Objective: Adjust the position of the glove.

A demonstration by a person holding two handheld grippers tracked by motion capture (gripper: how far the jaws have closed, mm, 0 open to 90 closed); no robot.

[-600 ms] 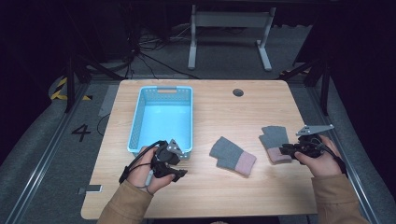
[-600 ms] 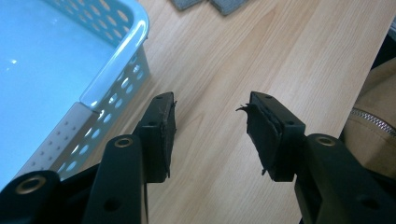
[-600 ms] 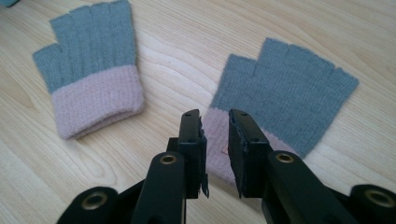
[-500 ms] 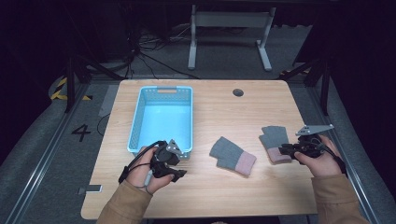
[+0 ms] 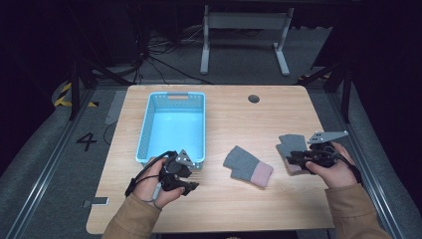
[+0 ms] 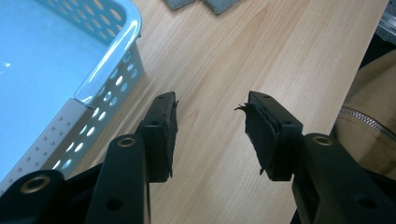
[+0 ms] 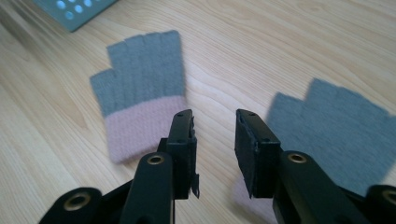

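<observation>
fingerless gloves, grey knit with pink cuffs, lie flat on the worktop [image 5: 239,199]: one [image 5: 248,167] mid-worktop, the other [image 5: 291,149] under the right hand-held gripper [image 7: 215,140], whose jaws stand narrowly apart and empty. they look light, soft and floppy; pinch a cuff. left hand-held gripper [image 6: 210,130] gapes wide beside the blue basket [image 5: 171,97]. no writing readable on them.

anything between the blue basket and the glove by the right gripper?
Yes: a second grey glove with a pink cuff lies on the bare table between the basket and the right-hand glove, clearest in the high view.
</observation>
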